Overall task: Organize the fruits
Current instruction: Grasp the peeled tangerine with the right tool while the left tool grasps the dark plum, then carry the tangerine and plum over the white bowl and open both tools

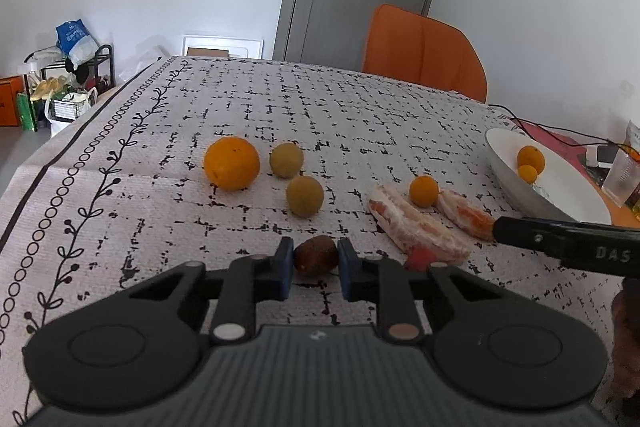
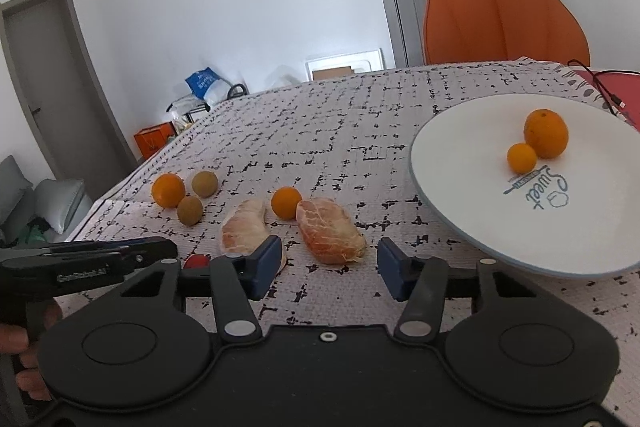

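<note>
Left gripper (image 1: 313, 259) clamps reddish-brown fruit (image 1: 316, 254) on tablecloth (image 1: 360, 115).

Quick count: 2 round orange fruits in the white ceramic plate (image 2: 460, 147), one big (image 2: 546, 133), one small (image 2: 521, 158). On the table 2 more orange ones, a large (image 1: 231, 163) & a small (image 1: 424, 190). 2 round greenish-brown fruits (image 1: 286, 159) (image 1: 305, 196). 2 peeled pale-orange citrus segments (image 2: 330, 231) (image 2: 244, 227). 1 dark reddish-brown small fruit (image 1: 316, 255). 1 small red item (image 2: 197, 261), too hidden to name.
</note>
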{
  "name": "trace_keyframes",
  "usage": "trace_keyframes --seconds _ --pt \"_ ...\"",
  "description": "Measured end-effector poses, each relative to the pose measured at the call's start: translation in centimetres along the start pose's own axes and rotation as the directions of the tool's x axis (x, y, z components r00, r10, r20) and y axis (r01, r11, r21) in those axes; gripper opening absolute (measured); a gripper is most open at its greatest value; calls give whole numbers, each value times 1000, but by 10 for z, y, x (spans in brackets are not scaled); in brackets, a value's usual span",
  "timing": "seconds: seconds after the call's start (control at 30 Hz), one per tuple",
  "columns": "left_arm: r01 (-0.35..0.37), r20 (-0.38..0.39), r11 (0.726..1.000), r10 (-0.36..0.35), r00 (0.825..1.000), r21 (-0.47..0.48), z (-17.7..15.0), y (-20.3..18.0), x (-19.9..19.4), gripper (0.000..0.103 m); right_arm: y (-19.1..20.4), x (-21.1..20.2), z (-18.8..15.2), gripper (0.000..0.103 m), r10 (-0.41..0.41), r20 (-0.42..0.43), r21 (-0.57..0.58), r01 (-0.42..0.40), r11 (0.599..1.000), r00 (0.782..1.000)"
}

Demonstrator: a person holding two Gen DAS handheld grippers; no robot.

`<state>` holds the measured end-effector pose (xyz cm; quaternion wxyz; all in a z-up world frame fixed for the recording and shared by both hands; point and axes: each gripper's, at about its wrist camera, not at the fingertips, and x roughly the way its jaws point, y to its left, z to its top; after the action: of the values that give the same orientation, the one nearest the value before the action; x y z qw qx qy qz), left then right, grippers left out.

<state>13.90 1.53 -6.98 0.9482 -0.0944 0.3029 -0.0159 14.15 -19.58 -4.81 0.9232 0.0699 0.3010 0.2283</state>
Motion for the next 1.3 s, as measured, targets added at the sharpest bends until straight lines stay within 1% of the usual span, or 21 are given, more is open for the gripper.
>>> trace_keyframes --seconds 0.3,0.43,0.6,0.7,0.77,0.83,0.87,0.9,1.0,1.13,1.3 --pt "21 9 999 -21 1000 -50 3 15 -2 22 11 21 9 54 -54 -18 -65 52 997 998" --pt "11 6 999 -11 1000 -48 6 19 -2 22 16 29 12 53 -58 -28 -94 55 994 998" --pt "-2 10 998 2 1000 -58 7 25 -4 22 24 38 11 53 -88 -48 -136 81 987 995" --pt "-5 7 998 6 1000 -64 5 27 -5 22 25 39 12 53 -92 -53 -141 84 986 994" --pt "-7 9 998 7 1000 -60 5 26 -7 22 23 38 12 51 -91 -56 -138 83 987 994" --pt "-6 11 998 7 1000 -55 5 26 -8 22 24 36 11 44 -99 -55 -150 90 985 994" --pt "-7 11 999 7 1000 -54 4 25 -9 22 25 35 10 37 -106 -52 -165 96 982 993" --pt "-6 10 998 6 1000 -56 4 25 -9 22 26 34 9 34 -111 -49 -174 101 980 993" --pt "-3 12 999 3 1000 -53 4 23 -11 22 24 28 9 29 -74 -59 -158 64 985 996" --pt "4 21 999 -3 1000 -41 5 18 -14 22 20 20 9 28 -39 -57 -124 31 992 998" --pt "10 27 999 -9 1000 -31 7 11 -16 22 20 6 7 28 -20 -31 -110 17 994 999"
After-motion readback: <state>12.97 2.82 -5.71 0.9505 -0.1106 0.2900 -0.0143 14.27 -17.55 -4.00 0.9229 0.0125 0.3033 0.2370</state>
